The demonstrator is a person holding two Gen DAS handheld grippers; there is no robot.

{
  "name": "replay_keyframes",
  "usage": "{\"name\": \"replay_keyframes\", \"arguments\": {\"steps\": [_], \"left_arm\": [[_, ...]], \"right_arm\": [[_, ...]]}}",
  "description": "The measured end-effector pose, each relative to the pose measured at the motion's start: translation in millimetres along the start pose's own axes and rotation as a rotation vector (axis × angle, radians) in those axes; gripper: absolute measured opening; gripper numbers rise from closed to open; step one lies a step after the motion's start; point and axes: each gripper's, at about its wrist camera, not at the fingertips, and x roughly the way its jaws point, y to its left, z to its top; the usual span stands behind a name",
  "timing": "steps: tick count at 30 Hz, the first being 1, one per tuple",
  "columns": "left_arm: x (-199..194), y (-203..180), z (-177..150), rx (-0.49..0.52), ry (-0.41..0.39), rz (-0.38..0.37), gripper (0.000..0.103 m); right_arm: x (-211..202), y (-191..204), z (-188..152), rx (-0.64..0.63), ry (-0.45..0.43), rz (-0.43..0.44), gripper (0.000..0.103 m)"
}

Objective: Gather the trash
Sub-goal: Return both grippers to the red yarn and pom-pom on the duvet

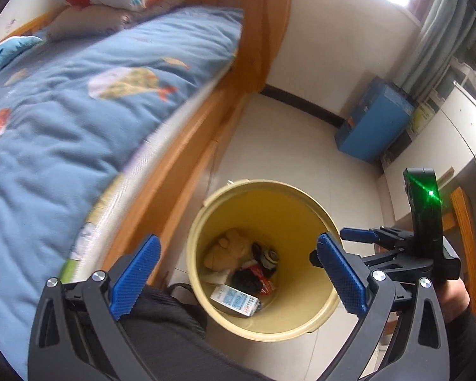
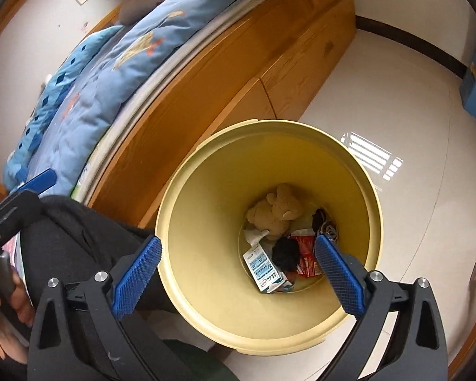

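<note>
A yellow bin (image 1: 238,200) (image 2: 206,190) stands on the floor beside the wooden bed. In it lie a tan teddy bear (image 1: 228,247) (image 2: 276,211), a white and blue carton (image 1: 234,300) (image 2: 263,270), a red wrapper (image 1: 261,277) (image 2: 307,254) and dark crumpled items (image 2: 285,250). My left gripper (image 1: 238,254) is open and empty above the bin. My right gripper (image 2: 238,254) is open and empty above the bin mouth. It also shows at the right of the left wrist view (image 1: 361,235).
The wooden bed frame (image 1: 187,146) (image 2: 238,73) with a blue quilt (image 1: 79,95) (image 2: 111,63) runs along the left. A blue box (image 1: 374,120) stands against the far wall. A wooden chair (image 1: 463,222) is at the right. The floor is pale tile (image 2: 396,95).
</note>
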Motion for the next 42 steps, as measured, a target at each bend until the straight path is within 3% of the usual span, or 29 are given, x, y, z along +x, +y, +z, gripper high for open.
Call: {"name": "replay_keyframes", "arguments": {"steps": [6, 10, 16, 23, 33, 38, 42], "left_arm": [[-36, 23, 1, -0.031, -0.089, 0.059, 0.099], [-65, 45, -4, -0.070, -0.146, 0.107, 0.099], [-108, 76, -19, -0.119, -0.216, 0.177, 0.099], [-170, 128, -51, -0.196, -0.291, 0.329, 0.099], [-246, 212, -109, -0.351, -0.346, 0.558, 0.099], [-280, 259, -138, -0.467, -0.363, 0.631, 0.099], [-295, 284, -153, -0.499, -0.350, 0.691, 0.099]], "right_arm": [[-14, 38, 7, -0.154, -0.096, -0.065, 0.094], [-20, 68, 20, -0.195, -0.090, -0.056, 0.094], [-31, 136, 33, -0.297, -0.158, 0.095, 0.094], [-26, 234, 34, -0.475, -0.207, 0.218, 0.094], [-6, 373, 2, -0.734, -0.246, 0.394, 0.094], [8, 436, -15, -0.826, -0.228, 0.451, 0.094], [19, 475, -21, -0.871, -0.207, 0.490, 0.094]]}}
